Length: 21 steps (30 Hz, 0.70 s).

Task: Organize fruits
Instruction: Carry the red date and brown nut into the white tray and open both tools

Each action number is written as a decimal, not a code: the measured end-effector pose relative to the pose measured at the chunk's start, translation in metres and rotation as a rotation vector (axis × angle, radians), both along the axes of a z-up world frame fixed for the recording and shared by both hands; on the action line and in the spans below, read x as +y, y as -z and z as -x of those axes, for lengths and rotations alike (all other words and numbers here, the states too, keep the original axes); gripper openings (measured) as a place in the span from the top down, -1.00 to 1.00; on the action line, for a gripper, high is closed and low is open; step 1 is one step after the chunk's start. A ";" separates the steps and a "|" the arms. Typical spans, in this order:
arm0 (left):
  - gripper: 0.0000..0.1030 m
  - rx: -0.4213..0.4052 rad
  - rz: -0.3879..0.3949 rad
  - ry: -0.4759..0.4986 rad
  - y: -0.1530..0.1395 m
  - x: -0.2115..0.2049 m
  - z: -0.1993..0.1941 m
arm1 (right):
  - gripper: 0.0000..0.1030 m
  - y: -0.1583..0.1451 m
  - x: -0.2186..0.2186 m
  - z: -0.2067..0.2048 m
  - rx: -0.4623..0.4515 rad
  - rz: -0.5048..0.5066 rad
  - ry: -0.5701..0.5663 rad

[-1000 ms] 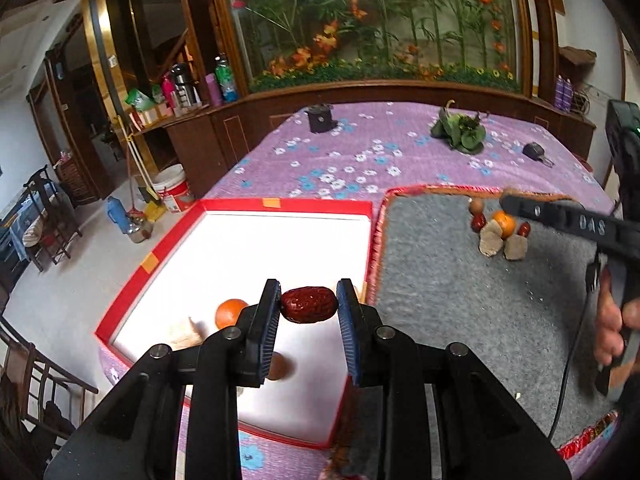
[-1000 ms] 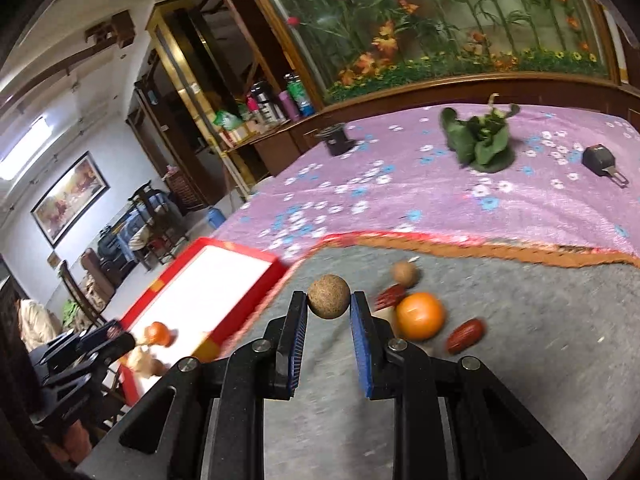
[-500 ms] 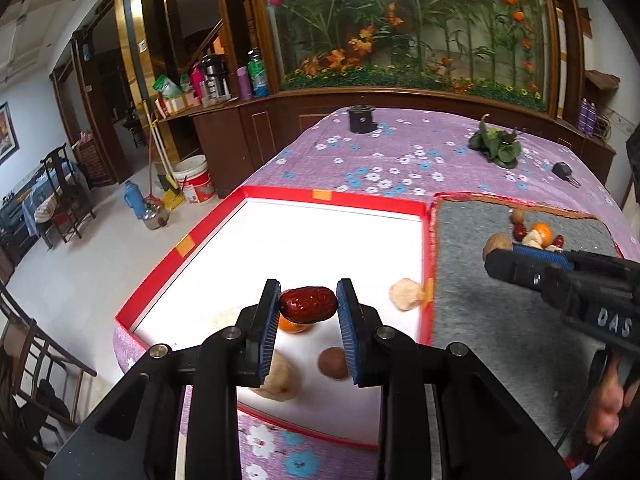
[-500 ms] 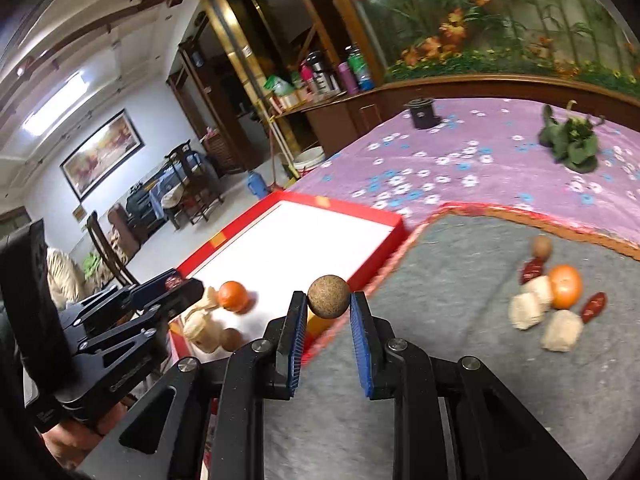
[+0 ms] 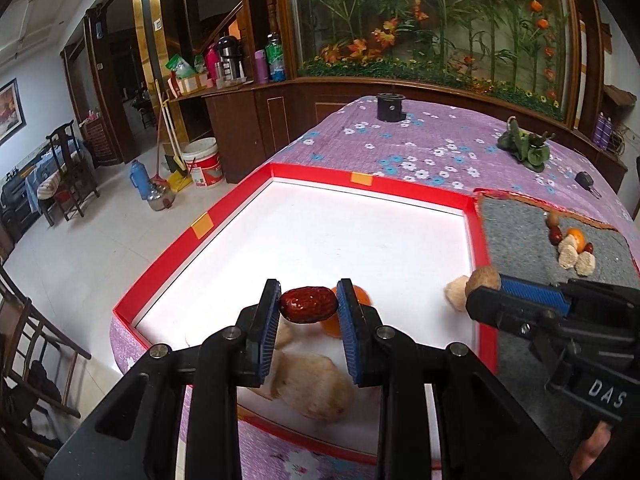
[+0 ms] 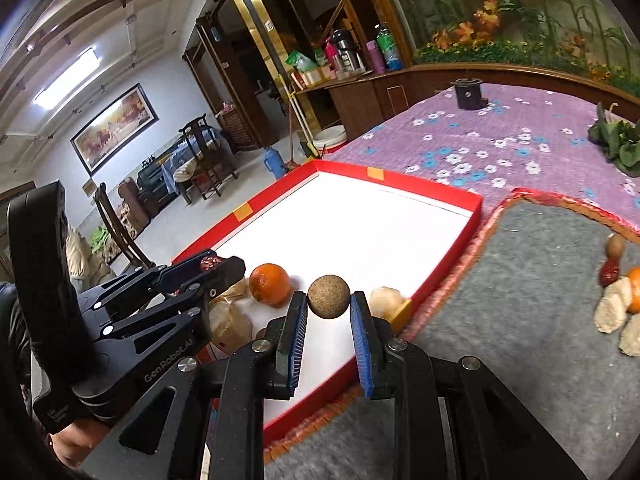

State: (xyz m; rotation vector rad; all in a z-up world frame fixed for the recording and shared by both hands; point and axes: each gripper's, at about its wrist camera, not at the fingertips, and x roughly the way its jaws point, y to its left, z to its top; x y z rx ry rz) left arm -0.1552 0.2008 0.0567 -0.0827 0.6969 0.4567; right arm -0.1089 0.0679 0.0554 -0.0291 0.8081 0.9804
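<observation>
The left gripper (image 5: 308, 306) pinches a glossy dark-red dried date (image 5: 307, 304) lengthwise between its blue ribbed pads, clear of any surface, above the near part of the shallow red-walled tray with a white floor (image 5: 408, 192). The right gripper (image 6: 328, 316) clamps a round, rough brown ball-shaped fruit (image 6: 329, 296) between its own blue pads, held over the tray's near corner beside the red wall. Just beyond the left fingers, an orange mandarin (image 5: 358, 296) lies on the white floor, partly hidden behind the right-hand pad, and pale beige lumpy pieces (image 5: 312, 388) sit under and near the jaws; another pale lump (image 6: 386, 300) rests against the tray's wall by the right gripper. Further out, on the grey felt mat with a red fringe (image 6: 520, 300) touching the tray's side, a small cluster waits: a second mandarin (image 5: 576, 236), two more red dates, a brown nut-like fruit and pale pieces, all close together. The step in hand looks like delivery: both fruits are carried over the tray, not yet set down. The next move likely calls for lowering each gripper to the white floor near like items, then spreading the fingers gently so the round fruit does not roll.
</observation>
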 end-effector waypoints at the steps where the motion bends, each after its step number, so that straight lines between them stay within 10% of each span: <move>1: 0.49 0.000 0.001 -0.007 0.001 0.004 -0.001 | 0.58 0.002 0.003 0.001 0.000 0.005 -0.001; 21: 0.47 0.061 0.002 -0.062 0.023 0.033 -0.019 | 0.55 0.023 0.052 -0.004 0.035 0.084 -0.053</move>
